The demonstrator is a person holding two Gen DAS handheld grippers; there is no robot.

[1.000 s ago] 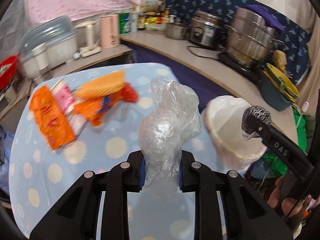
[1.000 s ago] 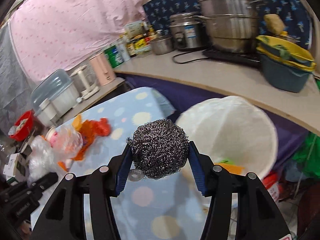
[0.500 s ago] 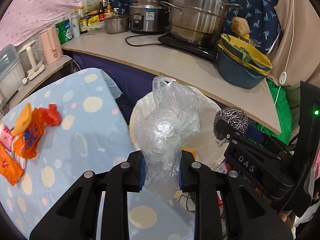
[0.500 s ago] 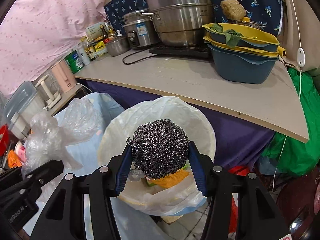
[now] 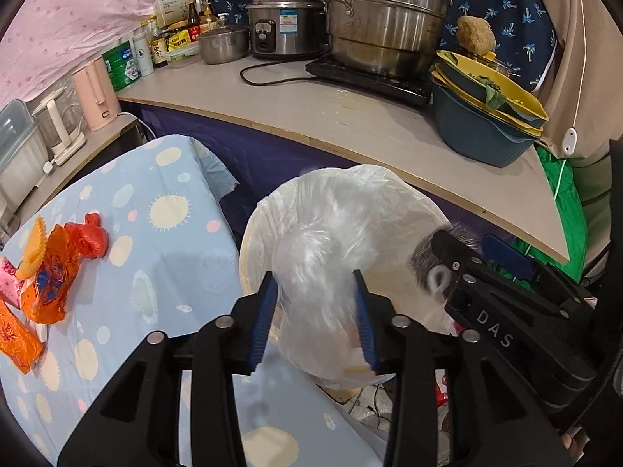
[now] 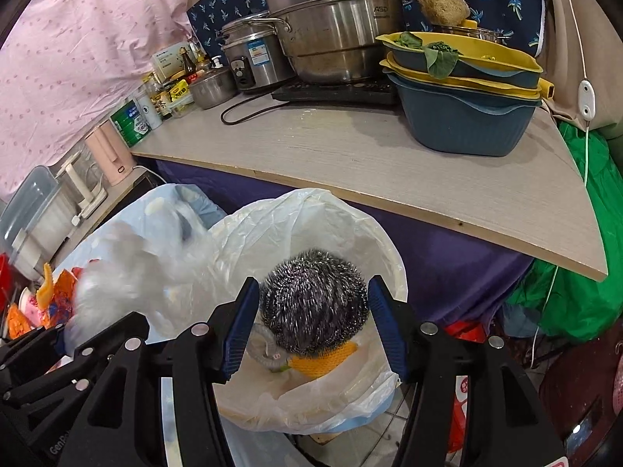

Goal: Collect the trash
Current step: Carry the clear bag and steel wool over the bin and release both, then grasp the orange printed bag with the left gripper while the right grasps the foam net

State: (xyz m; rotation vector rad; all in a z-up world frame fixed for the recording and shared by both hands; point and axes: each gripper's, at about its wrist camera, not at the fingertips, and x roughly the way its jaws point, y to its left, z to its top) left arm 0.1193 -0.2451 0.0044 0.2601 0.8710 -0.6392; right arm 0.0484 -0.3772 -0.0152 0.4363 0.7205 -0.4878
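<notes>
Bag [image 5: 319,272] of thin clear plastic, blurred, between spread left gripper [image 5: 315,323] pads above lined bin [image 5: 253,241], probably released; light, limp, crushable anywhere. Right gripper [image 6: 313,327] spread around springy steel scourer [image 6: 313,307].

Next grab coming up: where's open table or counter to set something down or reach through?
Bare tablecloth lies between the orange wrappers and the lined bin. The counter is open between the cooker cord and the blue basin. Its back edge is crowded with bottles and pots.

bin [image 5: 249,257] right of table [image 5: 163,241] | wrappers [image 5: 58,272] on table | counter [image 5: 350,124] behind
</notes>
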